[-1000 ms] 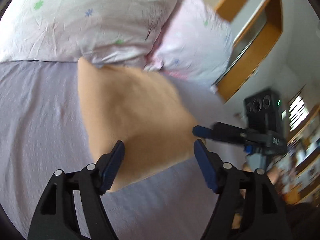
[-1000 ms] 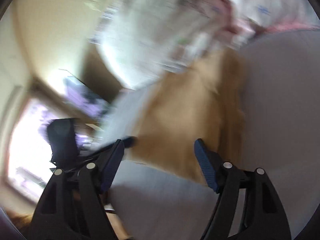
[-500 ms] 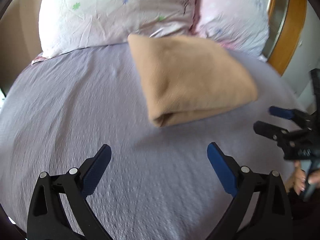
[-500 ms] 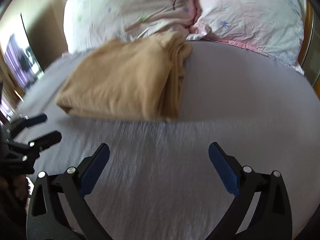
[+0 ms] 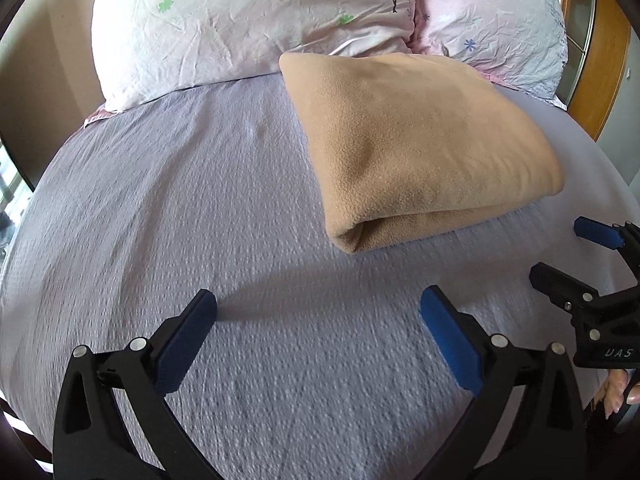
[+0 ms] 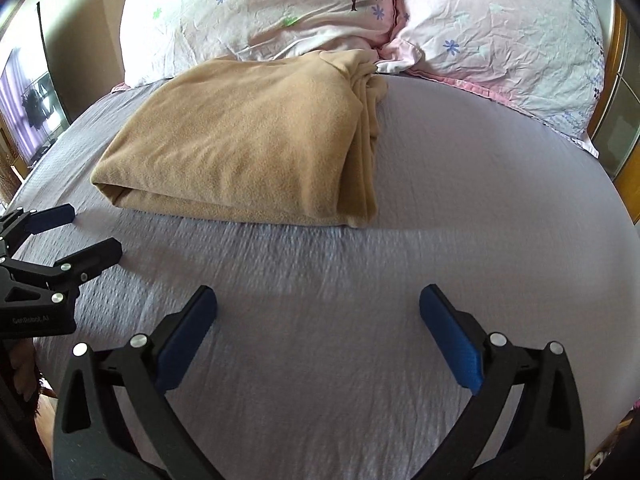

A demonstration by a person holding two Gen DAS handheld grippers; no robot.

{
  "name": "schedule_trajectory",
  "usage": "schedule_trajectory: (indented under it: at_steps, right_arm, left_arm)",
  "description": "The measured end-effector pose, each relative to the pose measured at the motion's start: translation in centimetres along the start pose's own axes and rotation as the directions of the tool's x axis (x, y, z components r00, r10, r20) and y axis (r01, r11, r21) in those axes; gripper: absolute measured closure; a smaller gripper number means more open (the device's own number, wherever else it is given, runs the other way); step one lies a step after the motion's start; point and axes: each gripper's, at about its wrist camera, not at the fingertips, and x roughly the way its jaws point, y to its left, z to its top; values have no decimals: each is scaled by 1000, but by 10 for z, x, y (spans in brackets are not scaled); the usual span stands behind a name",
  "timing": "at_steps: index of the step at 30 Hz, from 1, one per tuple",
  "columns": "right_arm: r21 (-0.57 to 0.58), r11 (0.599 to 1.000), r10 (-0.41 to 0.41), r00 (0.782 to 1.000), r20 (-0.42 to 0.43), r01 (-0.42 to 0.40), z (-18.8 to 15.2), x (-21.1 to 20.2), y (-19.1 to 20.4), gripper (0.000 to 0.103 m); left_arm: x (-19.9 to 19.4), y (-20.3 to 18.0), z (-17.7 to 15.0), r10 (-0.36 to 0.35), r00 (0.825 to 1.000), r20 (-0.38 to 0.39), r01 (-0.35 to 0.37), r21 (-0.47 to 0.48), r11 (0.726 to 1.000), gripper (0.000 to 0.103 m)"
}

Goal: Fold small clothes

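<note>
Two grippers hover over the bed (image 5: 160,208), both with jaws spread wide and holding nothing. The left gripper (image 5: 318,322) points up the bed, and the tan cloth (image 5: 416,144) lies ahead of its jaws and off to their right, well apart from them. The right gripper (image 6: 318,316) sees the same cloth (image 6: 248,140) ahead of its jaws and to their left, again clear of the pads. Each gripper also shows in the other's view: the right one (image 5: 576,252) at the far right edge, near the cloth's right end, and the left one (image 6: 76,232) at the far left edge, just short of the cloth's near left corner.

The cloth sits as a thick, layered rectangle, its far edge against the pillows (image 5: 256,20). A rounded fold faces the jaws, and stacked loose edges run down the side nearest the right jaws. The top is smooth, the layers roughly line up, and only the far right corner looks a little bunched.

Judging by this, the folding of this piece looks finished or nearly so. What may be left is a small tidy of that bunched corner; no other clothes show on the bed.
</note>
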Motion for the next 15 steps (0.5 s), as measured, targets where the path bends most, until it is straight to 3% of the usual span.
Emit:
schedule_trajectory:
  at_steps: [15]
  right_arm:
    - [1,1000,-2,1000,2,2,1,2,-1,2]
  left_arm:
    - [1,0,-1,-1,1000,3,1,3,1000,1]
